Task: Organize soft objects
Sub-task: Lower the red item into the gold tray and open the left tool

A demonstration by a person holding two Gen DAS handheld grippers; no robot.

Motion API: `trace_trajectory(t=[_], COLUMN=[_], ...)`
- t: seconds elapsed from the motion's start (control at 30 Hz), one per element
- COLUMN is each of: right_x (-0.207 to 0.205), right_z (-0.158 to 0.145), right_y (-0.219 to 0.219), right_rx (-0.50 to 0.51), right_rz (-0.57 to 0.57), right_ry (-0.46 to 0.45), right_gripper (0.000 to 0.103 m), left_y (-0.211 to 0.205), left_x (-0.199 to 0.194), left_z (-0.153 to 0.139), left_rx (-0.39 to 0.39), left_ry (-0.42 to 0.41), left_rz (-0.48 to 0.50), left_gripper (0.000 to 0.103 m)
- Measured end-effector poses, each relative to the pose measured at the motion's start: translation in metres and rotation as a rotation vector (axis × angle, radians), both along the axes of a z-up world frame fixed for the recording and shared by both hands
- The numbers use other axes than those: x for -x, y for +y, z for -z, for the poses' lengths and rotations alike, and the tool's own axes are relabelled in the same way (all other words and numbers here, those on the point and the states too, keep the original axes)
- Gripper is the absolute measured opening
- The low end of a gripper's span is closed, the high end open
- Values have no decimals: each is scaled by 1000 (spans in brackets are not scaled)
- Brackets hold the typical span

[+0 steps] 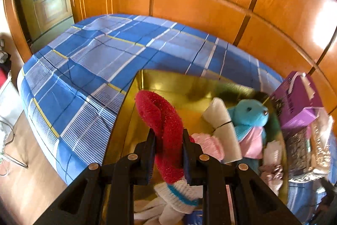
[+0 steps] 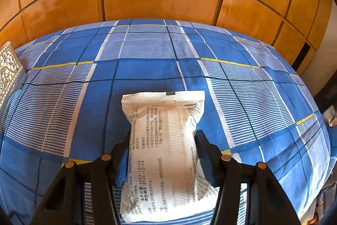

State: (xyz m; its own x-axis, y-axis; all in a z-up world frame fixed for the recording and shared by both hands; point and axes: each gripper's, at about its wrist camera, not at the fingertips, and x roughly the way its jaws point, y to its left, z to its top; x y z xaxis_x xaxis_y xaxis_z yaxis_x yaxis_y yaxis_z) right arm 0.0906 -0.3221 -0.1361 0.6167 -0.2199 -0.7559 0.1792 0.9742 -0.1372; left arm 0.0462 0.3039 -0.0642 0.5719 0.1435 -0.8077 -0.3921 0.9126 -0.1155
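We see the blue plaid bedspread (image 2: 147,69) filling both views, with a shiny gold box (image 1: 168,81) resting on it. Inside the box lie a turquoise plush toy (image 1: 248,113) and a white roll (image 1: 223,125). Our right gripper (image 2: 163,136) is clamped on a white sealed packet (image 2: 164,140) above the bedspread. Our left gripper (image 1: 168,138) pinches a red fuzzy sock (image 1: 164,125) over the box.

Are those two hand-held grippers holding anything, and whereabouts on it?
Left hand-held gripper: a red sock, pinched mid-length. Right hand-held gripper: a white packet, clamped across its middle.
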Motion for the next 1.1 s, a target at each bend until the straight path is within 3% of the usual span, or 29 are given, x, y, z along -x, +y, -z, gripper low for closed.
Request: trace_trajectory(t=[0.2, 0.33, 0.67, 1.1], right_x=[0, 1, 1, 1], right_z=[1, 1, 2, 2], right_y=[3, 4, 6, 5], right_rx=[21, 30, 45, 27], right_rz=[8, 16, 23, 31], right_ry=[-2, -4, -5, -5], right_gripper=[56, 56, 56, 56], left_y=[-1, -7, -25, -70], left_x=[-12, -14, 8, 40], left_z=[15, 18, -11, -37], left_rx=[-67, -127, -169, -169], left_ry=[57, 67, -49, -139], left_rz=[27, 37, 7, 67], left_gripper=[26, 38, 47, 49])
